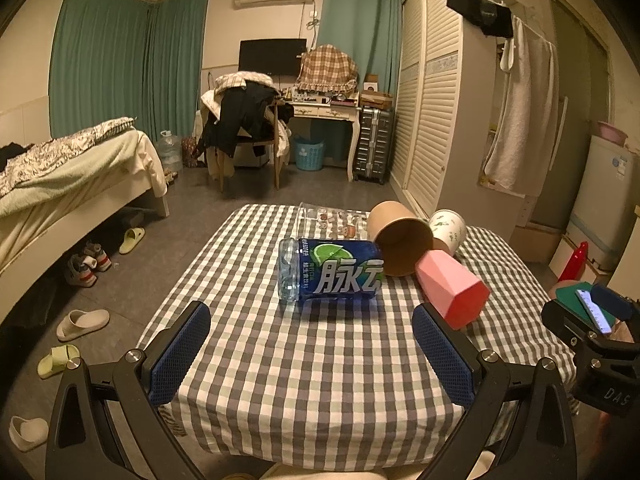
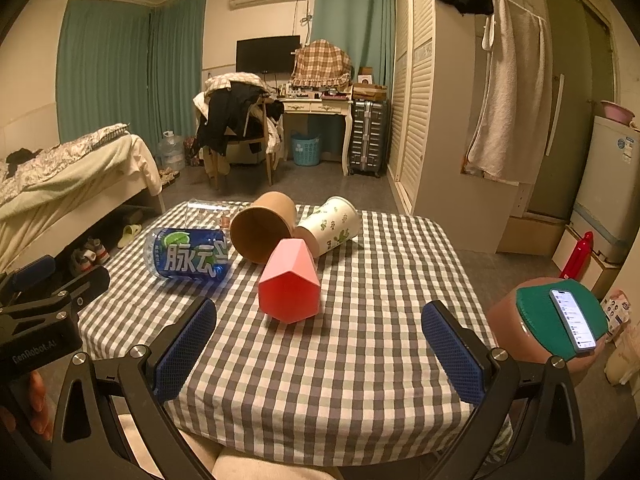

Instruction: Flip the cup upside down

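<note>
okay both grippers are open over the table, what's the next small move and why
Probably ease the right gripper forward toward the pink cup. It lies on its side nearest that gripper, roughly centered ahead of its open jaws, and nothing is held yet.

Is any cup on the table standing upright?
No: the pink cup, brown cup, white cup and clear cup all lie on their sides.

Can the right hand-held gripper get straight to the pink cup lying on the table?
Probably yes. The right hand-held gripper is open, and only bare checkered tablecloth lies between it and the pink cup, whose closed end faces it.
</note>
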Demonstrator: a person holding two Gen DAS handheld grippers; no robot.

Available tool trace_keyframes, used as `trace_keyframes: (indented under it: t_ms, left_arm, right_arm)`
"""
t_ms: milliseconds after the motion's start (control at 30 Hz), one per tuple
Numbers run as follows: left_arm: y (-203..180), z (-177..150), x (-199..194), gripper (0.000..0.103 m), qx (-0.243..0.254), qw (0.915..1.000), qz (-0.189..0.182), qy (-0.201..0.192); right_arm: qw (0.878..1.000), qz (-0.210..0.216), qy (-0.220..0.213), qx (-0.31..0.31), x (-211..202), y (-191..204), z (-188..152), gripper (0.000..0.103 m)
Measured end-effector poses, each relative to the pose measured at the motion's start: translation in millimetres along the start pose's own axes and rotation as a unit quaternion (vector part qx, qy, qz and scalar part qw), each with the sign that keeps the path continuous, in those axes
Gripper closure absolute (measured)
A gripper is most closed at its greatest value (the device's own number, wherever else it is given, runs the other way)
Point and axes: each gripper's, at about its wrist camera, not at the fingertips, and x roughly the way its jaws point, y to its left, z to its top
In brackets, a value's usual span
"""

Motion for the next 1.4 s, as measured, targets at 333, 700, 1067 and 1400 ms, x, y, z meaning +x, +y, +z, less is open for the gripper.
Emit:
trace_keyframes:
  t_ms: [333, 700, 1067, 1400]
  left_arm:
    - [12.9, 3.0, 44.1, 0.0, -0.014, 0.9995, 0.012, 0.025]
    - [31.2, -7.8, 87.8, 0.0, -0.017, 0.9977, 0.021, 0.061]
    - [35.0, -6.7, 83.2, 0.0, -0.02, 0.9979, 0.008, 0.061]
    - [34.6, -8.7, 43.6, 0.0, -0.017, 0.9989, 0.006, 0.043]
  right_arm:
    - [0.999, 0.007, 0.041, 0.006, 70.3, 5.3, 3.7, 0.0]
    - [0.996, 0.005, 0.092, 0.015, 153.7, 21.3, 0.7, 0.001]
    - [0.994, 0.007, 0.11, 0.002, 145.4, 30.4, -3.5, 0.04]
    - [0.992, 0.01, 0.126, -0.004, 93.9, 46.7, -30.5, 0.041]
